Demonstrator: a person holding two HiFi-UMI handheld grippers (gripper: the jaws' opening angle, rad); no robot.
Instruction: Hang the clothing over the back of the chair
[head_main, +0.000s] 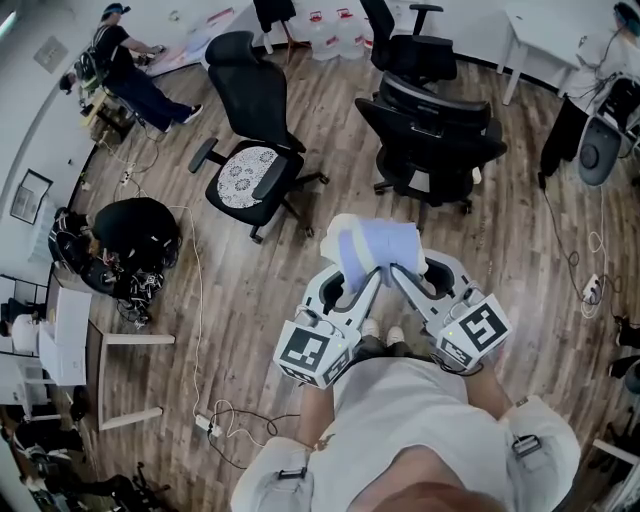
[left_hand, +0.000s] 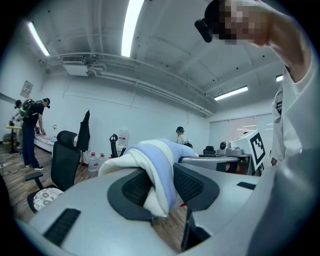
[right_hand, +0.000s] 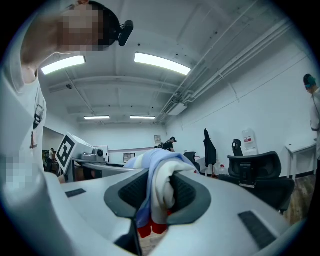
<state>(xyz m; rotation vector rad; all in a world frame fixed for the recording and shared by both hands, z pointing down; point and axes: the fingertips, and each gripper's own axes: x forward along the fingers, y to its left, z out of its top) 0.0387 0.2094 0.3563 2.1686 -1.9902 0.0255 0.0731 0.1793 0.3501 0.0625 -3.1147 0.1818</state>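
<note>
A black office chair with a patterned seat (head_main: 252, 120) and a second black chair (head_main: 430, 140) stand on the wood floor (head_main: 250, 300), well apart from the garment (head_main: 375, 248). The garment, bunched soft cloth in white and pale blue, is held up over the person's feet. The left gripper (head_main: 355, 268) has its jaws clamped on one fold, and the right gripper (head_main: 405, 268) pinches another, where a red edge (right_hand: 150, 229) peeks out below.

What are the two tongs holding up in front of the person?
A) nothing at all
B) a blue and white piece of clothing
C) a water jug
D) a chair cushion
B: the left tongs and the right tongs are each pinched shut on a fold of the bunched blue and white clothing, which they hold up in front of the person.
</note>
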